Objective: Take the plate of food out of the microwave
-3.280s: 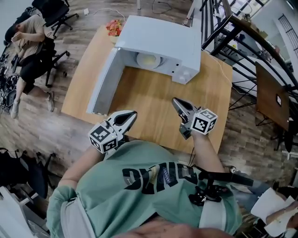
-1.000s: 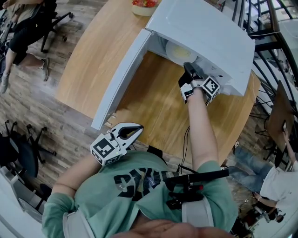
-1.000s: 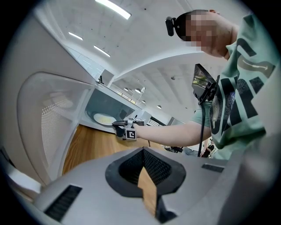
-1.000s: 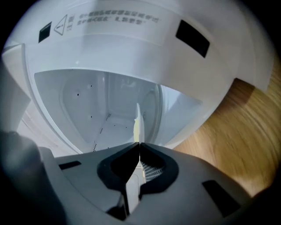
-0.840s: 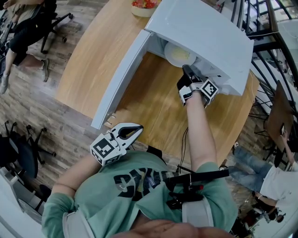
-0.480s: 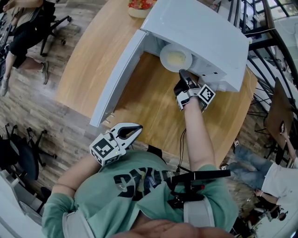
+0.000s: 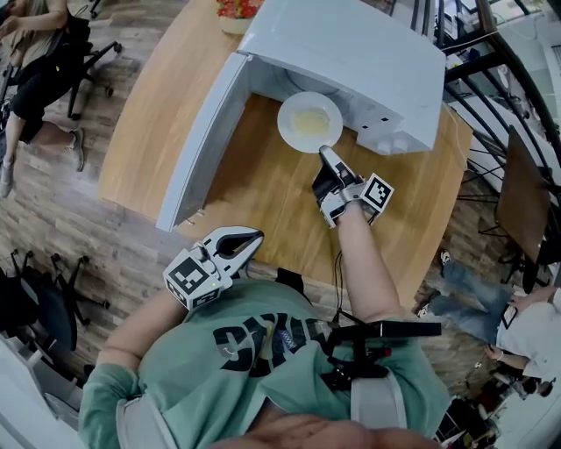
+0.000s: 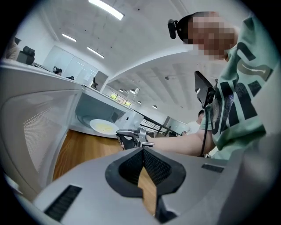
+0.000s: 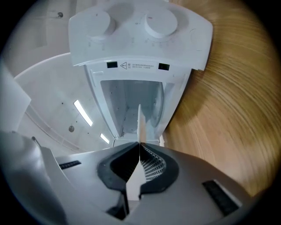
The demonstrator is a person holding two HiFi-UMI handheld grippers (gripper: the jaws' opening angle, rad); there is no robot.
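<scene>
Plate of food [image 7: 287, 130]: a round white plate with pale yellow food [image 7: 308, 120] in its middle.
Where the plate is: at the mouth of the microwave [image 7: 351, 53], most of it out in front of the cavity and over the wooden table [image 7: 263, 197]. The far edge is just under the front of the oven's top. Whether it touches the table cannot be told.
Right gripper [image 7: 326, 158]: at the plate's near rim. Its own view shows the jaws pressed onto a thin white edge, the plate's rim [image 9: 139, 121] seen edge-on.
Left gripper [image 7: 254, 235]: well apart from the plate, near the person's chest and by the table's near edge. Its fingertips meet with nothing between them.
Microwave door [image 7: 206, 131]: swung wide open to the left of the cavity, with its free end towards the person.
Microwave front: the right gripper view shows the control panel with two round knobs [image 9: 160, 22], and the open white cavity beyond the jaws.
Left gripper view: the plate [image 8: 103, 127] shows at the oven's opening, with the right gripper [image 8: 129, 138] at its near side.
Bowl [image 7: 230, 19]: holds red pieces and sits on the table behind the door's hinge end.
</scene>
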